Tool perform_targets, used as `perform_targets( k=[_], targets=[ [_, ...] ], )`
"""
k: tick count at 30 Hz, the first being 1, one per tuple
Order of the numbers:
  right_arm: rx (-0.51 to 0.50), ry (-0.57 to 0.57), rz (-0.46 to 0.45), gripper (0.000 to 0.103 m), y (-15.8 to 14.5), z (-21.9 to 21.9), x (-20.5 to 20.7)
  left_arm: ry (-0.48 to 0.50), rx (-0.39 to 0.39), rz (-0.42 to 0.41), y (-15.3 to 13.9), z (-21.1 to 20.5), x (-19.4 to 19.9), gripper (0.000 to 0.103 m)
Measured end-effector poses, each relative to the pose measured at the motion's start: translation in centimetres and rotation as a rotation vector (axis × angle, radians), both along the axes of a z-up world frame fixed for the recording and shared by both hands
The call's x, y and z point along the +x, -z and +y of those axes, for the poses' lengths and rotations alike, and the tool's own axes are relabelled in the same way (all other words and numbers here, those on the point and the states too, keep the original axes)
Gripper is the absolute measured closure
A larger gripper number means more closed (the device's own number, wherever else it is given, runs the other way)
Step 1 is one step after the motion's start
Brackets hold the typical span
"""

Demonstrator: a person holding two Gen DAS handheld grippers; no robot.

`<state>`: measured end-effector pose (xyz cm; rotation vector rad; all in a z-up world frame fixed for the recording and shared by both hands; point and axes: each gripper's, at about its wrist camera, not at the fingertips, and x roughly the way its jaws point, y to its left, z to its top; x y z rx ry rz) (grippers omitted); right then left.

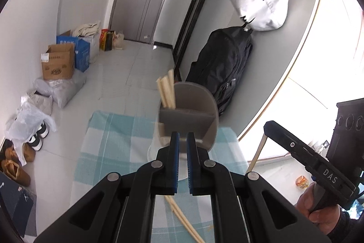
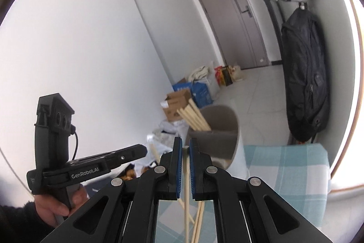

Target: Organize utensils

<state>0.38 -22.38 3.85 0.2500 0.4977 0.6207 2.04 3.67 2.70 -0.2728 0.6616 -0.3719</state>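
- My left tongs (image 1: 183, 140) are closed on the near rim of the grey holder (image 1: 193, 111), which hangs lifted and tilted above the checked cloth (image 1: 109, 140)
- Several chopsticks (image 1: 167, 91) stand in its left compartment
- My right tongs (image 2: 186, 147) are clamped on a single chopstick (image 2: 187, 177)
- More loose chopsticks (image 1: 182, 218) lie on the cloth below
- Black backpack (image 1: 224, 65) against the wall behind

Grey holder (image 1: 188, 120) w/ upright chopsticks (image 1: 167, 90)
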Motion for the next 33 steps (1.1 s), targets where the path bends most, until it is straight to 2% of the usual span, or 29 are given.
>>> perform_targets(
  k=[8, 11, 12, 15, 16, 18, 19, 23, 27, 29, 33],
  targets=[
    [0.017, 0.003, -0.032, 0.098, -1.6, 0.0, 0.6, 0.034, 0.006, 0.013, -0.6, -0.1, 0.9, 0.101],
    [0.009, -0.008, -0.032, 0.098, -1.2, 0.2, 0.6, -0.016, 0.025, 0.059, 0.4, 1.7, 1.2, 0.101],
    [0.008, -0.013, -0.031, 0.098, -1.1, 0.2, 0.7, -0.033, 0.036, 0.089, 1.1, 2.3, 1.5, 0.097],
    [0.025, -0.009, -0.012, 0.098, -0.4, -0.2, 0.8, -0.131, 0.061, 0.261, 5.2, 4.7, 3.3, 0.062],
    [0.037, -0.007, 0.003, 0.098, 0.0, -0.4, 0.9, -0.168, 0.039, 0.298, 6.5, 5.3, 3.8, 0.057],
    [0.048, 0.0, 0.027, 0.098, 0.5, -0.6, 1.1, -0.198, 0.02, 0.368, 8.7, 5.9, 5.2, 0.057],
    [0.051, 0.005, 0.036, 0.098, 0.8, -0.7, 1.3, -0.199, 0.034, 0.408, 9.8, 5.8, 6.1, 0.057],
    [0.071, 0.017, 0.065, 0.098, 1.8, -1.5, 1.8, -0.245, 0.12, 0.482, 12.8, 5.1, 9.1, 0.057],
    [0.092, 0.032, 0.098, 0.098, 2.1, -2.3, 2.2, -0.268, 0.148, 0.524, 14.3, 4.8, 11.9, 0.057],
    [0.108, 0.035, 0.117, 0.098, 2.4, -2.8, 2.6, -0.271, 0.172, 0.514, 14.5, 4.2, 13.0, 0.057],
    [0.112, 0.039, 0.127, 0.098, 2.5, -3.3, 2.9, -0.281, 0.234, 0.534, 15.0, 3.8, 13.4, 0.057]
  ],
)
